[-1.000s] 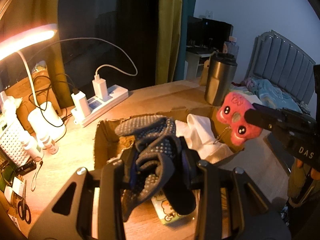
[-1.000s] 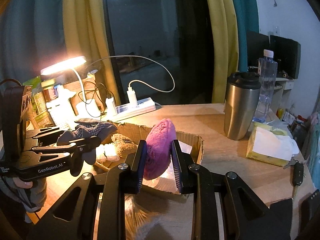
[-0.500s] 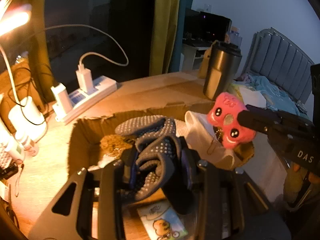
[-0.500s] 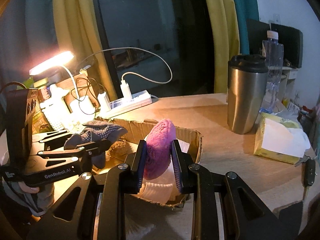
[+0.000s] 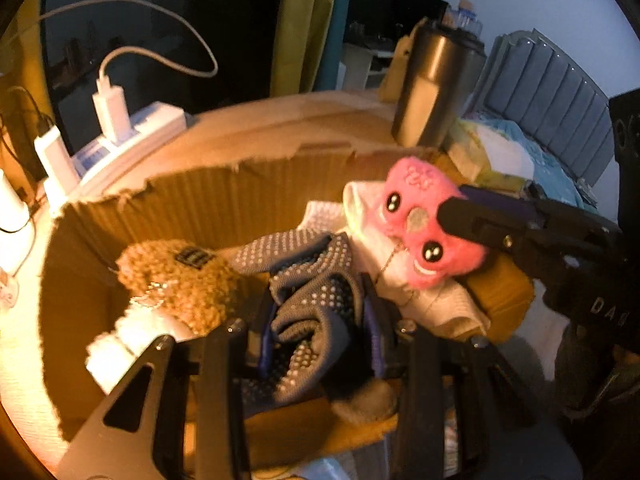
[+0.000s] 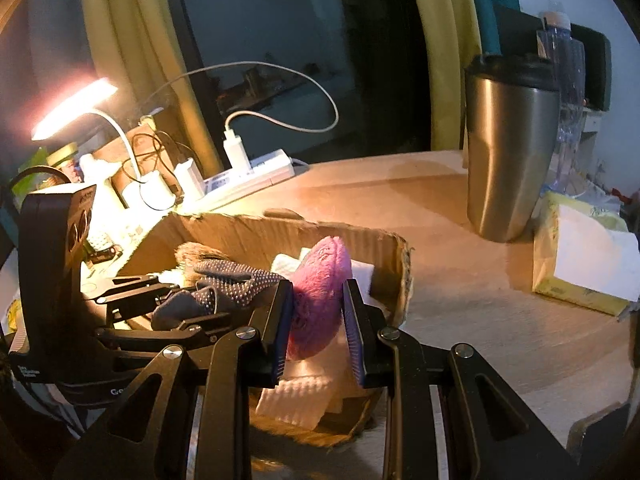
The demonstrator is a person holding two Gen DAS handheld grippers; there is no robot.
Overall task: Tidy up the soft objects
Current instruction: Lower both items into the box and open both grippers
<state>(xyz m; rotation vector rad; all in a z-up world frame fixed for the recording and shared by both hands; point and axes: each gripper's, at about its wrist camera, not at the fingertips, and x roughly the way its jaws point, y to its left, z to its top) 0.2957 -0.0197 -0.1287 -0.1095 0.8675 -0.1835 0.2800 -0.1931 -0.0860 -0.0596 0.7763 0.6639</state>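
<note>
In the left wrist view, your left gripper (image 5: 320, 328) was clamped on the dotted grey glove (image 5: 308, 300), held inside the cardboard box (image 5: 224, 204); a brown fuzzy item (image 5: 180, 284) lay just to its left.

In the right wrist view, your right gripper (image 6: 318, 320) squeezed the pink plush toy (image 6: 320, 280) over the box's near-right corner, white cloth (image 6: 296, 396) beneath it and a steel tumbler (image 6: 508, 152) well ahead to the right.

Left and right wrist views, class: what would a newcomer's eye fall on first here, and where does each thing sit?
First, the bright pink plush toy with black bead eyes, pinched by the right gripper over the torn brown cardboard box. Next, the grey glove with pale grip dots, clamped in the left gripper above the same box. Behind, a glowing white desk lamp at far left and a tall steel tumbler with a black lid at right.
</note>
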